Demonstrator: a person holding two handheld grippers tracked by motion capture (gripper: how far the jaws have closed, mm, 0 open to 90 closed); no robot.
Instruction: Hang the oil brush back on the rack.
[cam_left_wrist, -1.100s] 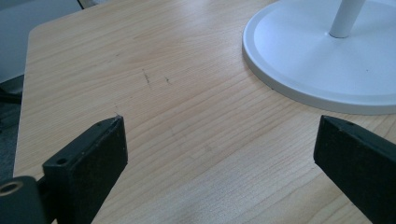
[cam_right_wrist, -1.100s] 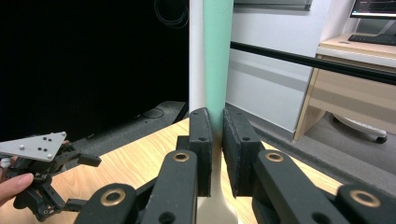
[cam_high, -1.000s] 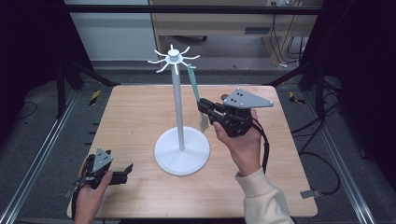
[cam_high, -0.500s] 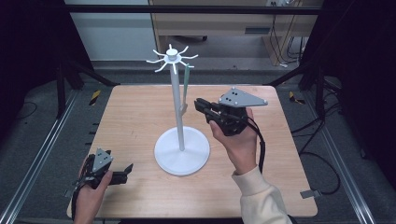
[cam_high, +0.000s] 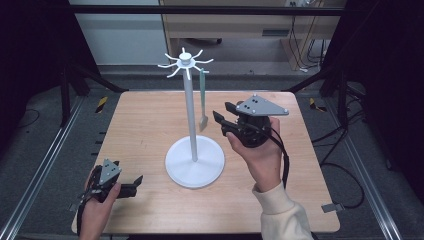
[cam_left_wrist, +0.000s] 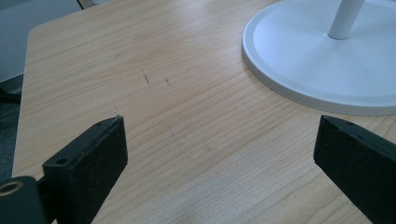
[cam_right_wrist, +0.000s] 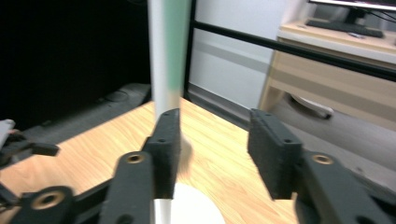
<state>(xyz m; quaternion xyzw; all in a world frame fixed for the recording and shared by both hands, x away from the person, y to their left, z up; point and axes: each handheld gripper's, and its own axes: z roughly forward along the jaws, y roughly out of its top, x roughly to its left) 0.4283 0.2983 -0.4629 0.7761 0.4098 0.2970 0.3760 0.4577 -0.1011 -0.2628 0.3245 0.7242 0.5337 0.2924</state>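
spatula (cam_high: 203, 100) hanging clear of right gripper (cam_high: 223, 113)

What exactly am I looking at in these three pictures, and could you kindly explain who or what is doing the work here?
A person, not a robot, works at a light wooden table, with a black hand-held gripper in each hand. The high view looks down from above. The other two pictures come from cameras riding on each gripper, looking along its own jaws.

On the table stands a white metal stand with a round base and hooked arms on top. A slim green brush-like utensil hangs from one arm.

The right hand-held gripper sits beside that utensil; its jaws have just been opening and nothing is between them. The left hand-held gripper rests open near the table's front corner, holding nothing.
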